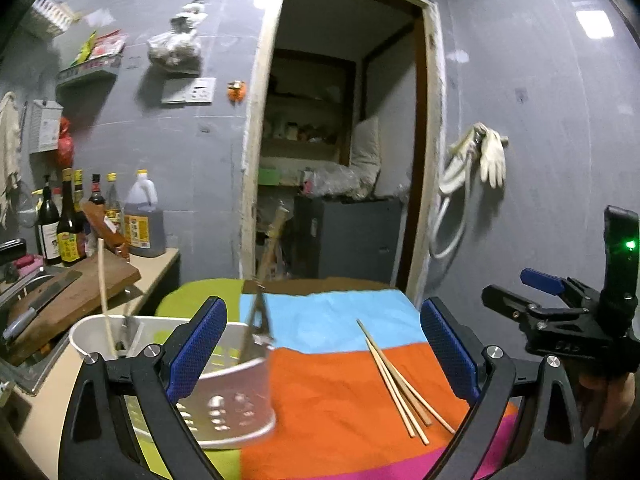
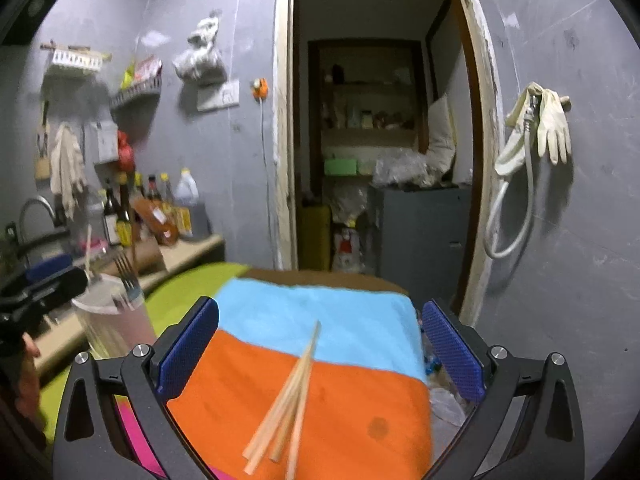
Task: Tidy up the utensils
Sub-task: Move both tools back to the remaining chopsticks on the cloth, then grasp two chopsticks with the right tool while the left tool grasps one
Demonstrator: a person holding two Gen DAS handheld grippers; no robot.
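A white perforated utensil holder (image 1: 224,392) stands on the left of the striped cloth (image 1: 328,392). A chopstick (image 1: 103,292) and a metal fork (image 1: 258,328) stand in it. Several loose chopsticks (image 1: 400,380) lie on the orange stripe. My left gripper (image 1: 322,350) is open and empty, its left finger in front of the holder. My right gripper (image 2: 320,350) is also open and empty, with the blurred chopsticks (image 2: 292,396) lying on the cloth below its gap. The holder (image 2: 112,312) and fork (image 2: 126,272) show at the left of the right wrist view.
A counter (image 1: 160,268) at the left carries sauce bottles (image 1: 68,224), a wooden cutting board (image 1: 80,292) with a cleaver (image 1: 40,304), and a sink. An open doorway (image 1: 340,140) lies beyond the table. Gloves (image 1: 492,156) and a hose hang on the right wall.
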